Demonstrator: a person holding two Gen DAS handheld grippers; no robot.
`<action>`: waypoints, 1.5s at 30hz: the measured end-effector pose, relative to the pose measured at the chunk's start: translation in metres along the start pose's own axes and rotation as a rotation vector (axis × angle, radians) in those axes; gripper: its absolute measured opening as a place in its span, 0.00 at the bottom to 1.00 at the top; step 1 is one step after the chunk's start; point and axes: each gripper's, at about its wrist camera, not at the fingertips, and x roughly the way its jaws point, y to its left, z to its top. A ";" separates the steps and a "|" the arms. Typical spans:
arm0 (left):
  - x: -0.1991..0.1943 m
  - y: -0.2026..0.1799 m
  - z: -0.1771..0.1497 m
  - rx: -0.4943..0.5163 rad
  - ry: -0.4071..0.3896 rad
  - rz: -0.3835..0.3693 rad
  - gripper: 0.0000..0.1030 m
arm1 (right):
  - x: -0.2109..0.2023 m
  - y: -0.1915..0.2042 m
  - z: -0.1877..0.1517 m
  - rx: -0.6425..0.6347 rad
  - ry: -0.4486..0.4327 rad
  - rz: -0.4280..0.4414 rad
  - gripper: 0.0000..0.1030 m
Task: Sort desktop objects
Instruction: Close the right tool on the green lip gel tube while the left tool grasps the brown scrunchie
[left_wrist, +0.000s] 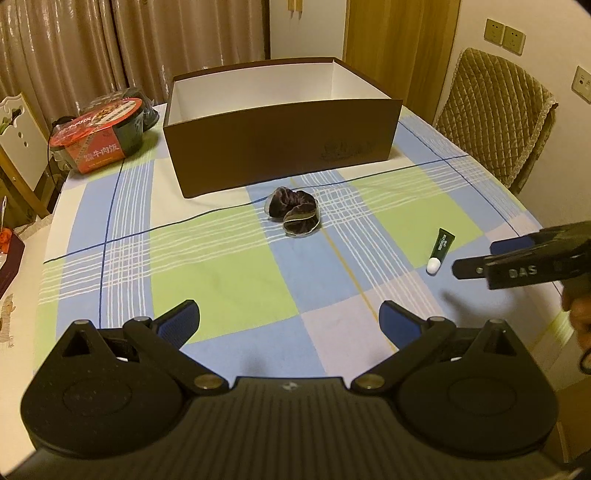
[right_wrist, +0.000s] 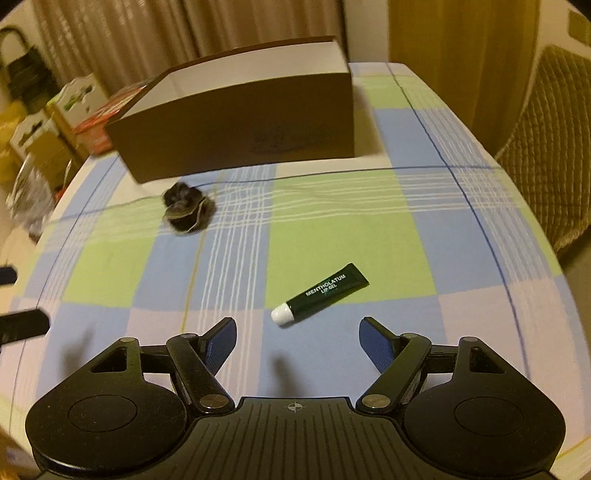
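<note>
A dark velvet scrunchie (left_wrist: 294, 215) (right_wrist: 188, 212) lies on the checked tablecloth just in front of an open brown box (left_wrist: 284, 155) (right_wrist: 240, 136) with a white inside. A dark green lip gel tube (left_wrist: 439, 250) (right_wrist: 320, 294) with a white cap lies to the right of the scrunchie. My left gripper (left_wrist: 290, 321) is open over the near cloth, nothing between its fingers. My right gripper (right_wrist: 297, 338) is open, with the tube's white cap just ahead of its fingertips. In the left wrist view the right gripper (left_wrist: 476, 258) comes in from the right, beside the tube.
A red instant rice bowl (left_wrist: 98, 134) stands left of the box at the table's back left. A padded chair (left_wrist: 498, 110) stands at the right side. Curtains hang behind. A white chair back (left_wrist: 18, 140) and clutter sit off the left edge.
</note>
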 end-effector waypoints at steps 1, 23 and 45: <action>0.001 0.001 0.001 0.001 0.003 0.002 0.99 | 0.004 -0.001 0.000 0.017 0.000 0.003 0.52; 0.040 0.022 0.026 -0.009 0.045 0.023 0.99 | 0.059 0.013 0.013 -0.106 -0.015 -0.089 0.23; 0.150 -0.004 0.083 0.096 0.024 -0.030 0.87 | 0.053 -0.024 0.057 -0.236 0.022 -0.036 0.15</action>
